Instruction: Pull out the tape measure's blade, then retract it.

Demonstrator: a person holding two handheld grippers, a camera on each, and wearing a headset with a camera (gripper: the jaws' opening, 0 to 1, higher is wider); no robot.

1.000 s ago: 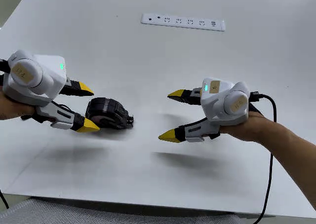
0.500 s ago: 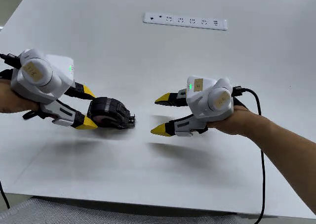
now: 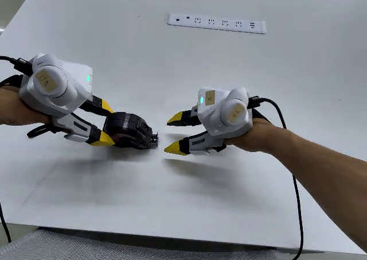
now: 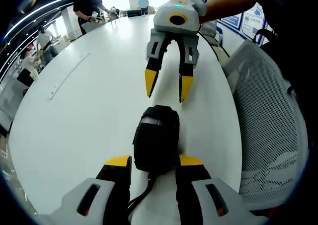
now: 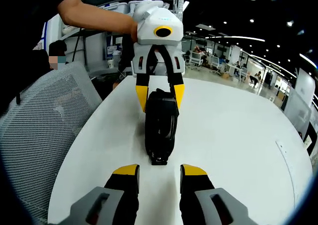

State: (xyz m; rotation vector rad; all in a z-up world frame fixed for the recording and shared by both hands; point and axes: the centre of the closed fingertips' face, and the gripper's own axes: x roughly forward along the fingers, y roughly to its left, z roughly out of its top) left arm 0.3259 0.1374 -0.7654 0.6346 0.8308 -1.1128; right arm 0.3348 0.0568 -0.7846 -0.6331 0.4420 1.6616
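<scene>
The left hand-held gripper is clamped on the tape measure: its two yellow-tipped jaws press against opposite sides of the black case near its rear end, so most of the case juts forward past the tips. The case stands on edge on the white desk, directly ahead of this hand-held gripper. In the right gripper view a small blade hook shows at the low front of the case, on the end pointing away from the left hand-held gripper; no length of blade is drawn out

The right hand-held gripper faces the left one head-on, with the tape measure between the two. Its jaws are spread apart and grip nothing. Its yellow tips sit just short of the front of the case, near the hook and not touching it. In its own view the gap between its jaws lines up with the hook end

Outward from there, the left hand holds the white body of the left hand-held gripper and the right hand holds the other. A black cable trails back from the right hand-held gripper along the forearm and off the near desk edge. A white power strip lies flat on the desk, well beyond both hand-held grippers. A grey mesh chair stands against the desk edge, on the person's side of the hand-held grippers
</scene>
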